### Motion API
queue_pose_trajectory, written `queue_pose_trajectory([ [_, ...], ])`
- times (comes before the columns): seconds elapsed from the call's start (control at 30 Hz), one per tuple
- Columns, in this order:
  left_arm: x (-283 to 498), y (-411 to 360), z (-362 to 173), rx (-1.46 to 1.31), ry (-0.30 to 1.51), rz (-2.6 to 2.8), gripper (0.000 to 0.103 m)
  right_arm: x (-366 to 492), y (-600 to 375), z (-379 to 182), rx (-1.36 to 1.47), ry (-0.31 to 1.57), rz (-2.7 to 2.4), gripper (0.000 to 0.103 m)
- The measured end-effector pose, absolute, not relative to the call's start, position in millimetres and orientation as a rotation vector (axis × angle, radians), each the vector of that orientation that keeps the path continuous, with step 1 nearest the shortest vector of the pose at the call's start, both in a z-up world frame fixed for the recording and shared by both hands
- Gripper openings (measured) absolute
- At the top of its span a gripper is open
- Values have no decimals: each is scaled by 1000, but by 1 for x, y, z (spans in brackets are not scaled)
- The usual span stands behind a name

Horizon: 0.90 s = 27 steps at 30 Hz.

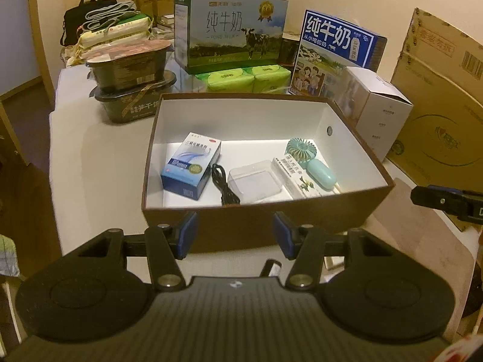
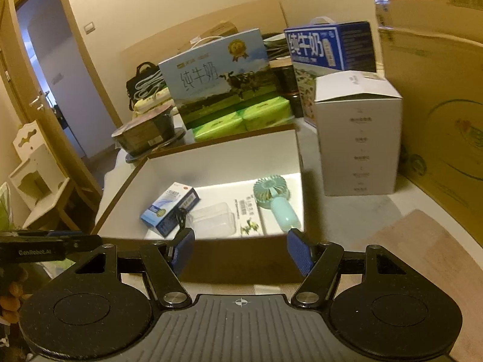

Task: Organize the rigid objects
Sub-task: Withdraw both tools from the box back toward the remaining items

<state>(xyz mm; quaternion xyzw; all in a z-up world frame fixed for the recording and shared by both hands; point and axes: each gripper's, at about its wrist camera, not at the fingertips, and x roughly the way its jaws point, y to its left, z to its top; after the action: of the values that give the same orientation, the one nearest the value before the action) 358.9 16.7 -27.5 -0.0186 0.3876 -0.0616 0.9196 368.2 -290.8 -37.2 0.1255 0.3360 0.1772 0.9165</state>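
1. The left gripper (image 1: 236, 235) hangs just in front of the near wall of an open brown cardboard box with a white lining (image 1: 356, 208), its blue-padded fingers (image 1: 187, 233) spread wide with nothing between them.
2. The right gripper (image 2: 241, 253) sits at the same near wall, its blue fingers (image 2: 297, 252) likewise apart and empty.
3. Inside the box lie five things in a row along the near side: a blue and white rectangular medicine carton (image 1: 191, 166) on the left, a coiled black cable (image 1: 225, 188) just beside it, a clear plastic rectangular case (image 1: 255, 181) in the middle, a flat white carton with a green plant print (image 1: 294, 176), and a mint-green handheld fan (image 1: 311, 160) on the right.
4. The box stands on a white table (image 1: 90, 157).
5. Behind it stand a light blue milk carton with a cow picture (image 1: 232, 30), a dark blue milk carton (image 1: 335, 45), green tissue packs (image 1: 241, 80) and stacked dark food tubs (image 1: 132, 72).
6. A white open-flap cardboard box (image 2: 359, 138) stands to the right of the brown one.
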Motion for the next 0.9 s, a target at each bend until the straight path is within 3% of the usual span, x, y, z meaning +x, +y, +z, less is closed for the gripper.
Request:
queue_pose_trajectory([
  [0.9,264,-17,-57,-30,866,-121,56,280,-304,-59,294,761,353,68],
])
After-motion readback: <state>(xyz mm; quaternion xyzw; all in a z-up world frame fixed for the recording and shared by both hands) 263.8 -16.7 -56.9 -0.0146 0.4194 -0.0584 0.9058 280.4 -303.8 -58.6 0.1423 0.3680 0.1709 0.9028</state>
